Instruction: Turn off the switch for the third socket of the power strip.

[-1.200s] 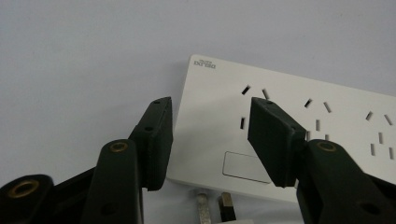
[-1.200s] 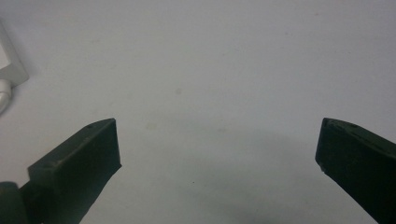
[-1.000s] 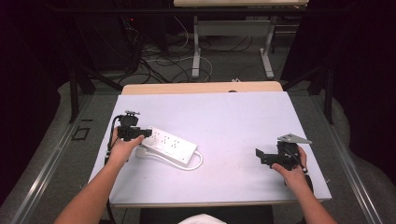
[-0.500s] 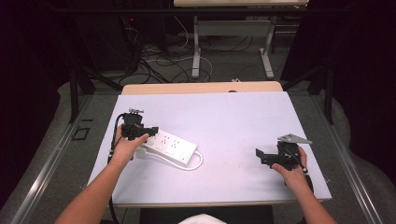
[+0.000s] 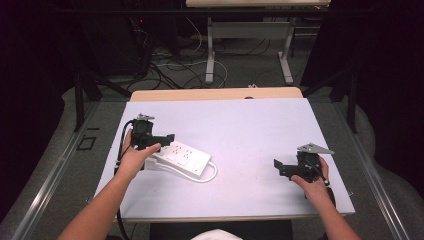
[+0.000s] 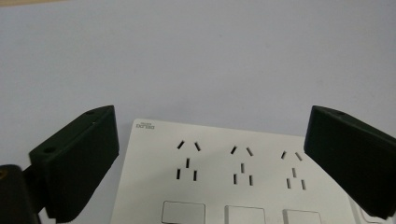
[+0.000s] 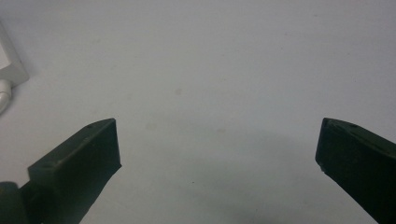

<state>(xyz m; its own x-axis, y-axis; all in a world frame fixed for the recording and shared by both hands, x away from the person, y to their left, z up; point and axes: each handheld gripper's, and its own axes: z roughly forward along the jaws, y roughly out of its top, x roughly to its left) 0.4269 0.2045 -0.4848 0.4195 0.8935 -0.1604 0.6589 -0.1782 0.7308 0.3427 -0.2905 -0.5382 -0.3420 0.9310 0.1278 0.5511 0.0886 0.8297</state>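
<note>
Between the spread left gripper (image 6: pixel 210 163) lies a white power strip (image 6: pixel 238 182) (three sockets, three switches).

Looks like a lab or test room: pale worktable (image 5: pixel 250 125) set up near, tangled cables (image 5: pixel 170 65) across the grey floor (image 5: pixel 65 165) beyond, metal desk legs (image 5: pixel 210 50) at the far side, dark curtains (image 5: pixel 390 75) all around.
</note>
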